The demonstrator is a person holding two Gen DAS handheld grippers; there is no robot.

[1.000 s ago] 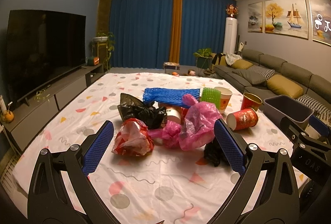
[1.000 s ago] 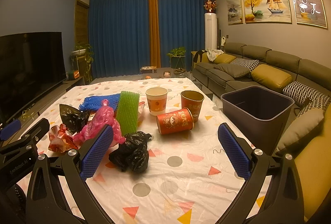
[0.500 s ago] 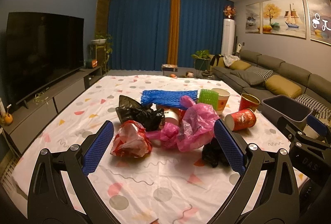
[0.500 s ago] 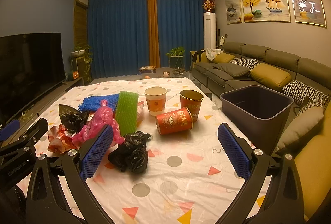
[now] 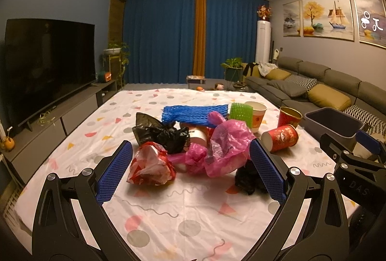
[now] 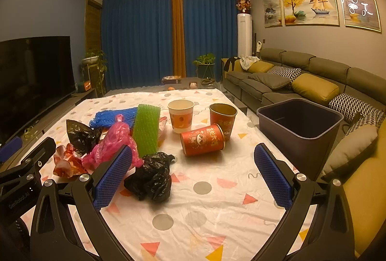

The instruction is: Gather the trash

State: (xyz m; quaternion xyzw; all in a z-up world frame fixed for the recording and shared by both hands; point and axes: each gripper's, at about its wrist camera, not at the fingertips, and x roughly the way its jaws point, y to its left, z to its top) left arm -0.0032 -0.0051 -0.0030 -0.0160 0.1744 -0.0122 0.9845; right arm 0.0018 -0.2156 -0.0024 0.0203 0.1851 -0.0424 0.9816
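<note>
Both grippers have been eased slightly nearer the trash, fingers spread and empty: the black bag (image 6: 150, 176) lies just beside the right gripper (image 6: 193, 179), probably nearer than the left gripper (image 5: 190, 174).

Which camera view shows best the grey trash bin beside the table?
The right wrist view. There the grey trash bin shows whole: rim, dark inside and front wall, standing off the table's right edge before the sofa. In the left wrist view only its top shows at the far right, its lower part hidden behind the right gripper.
</note>
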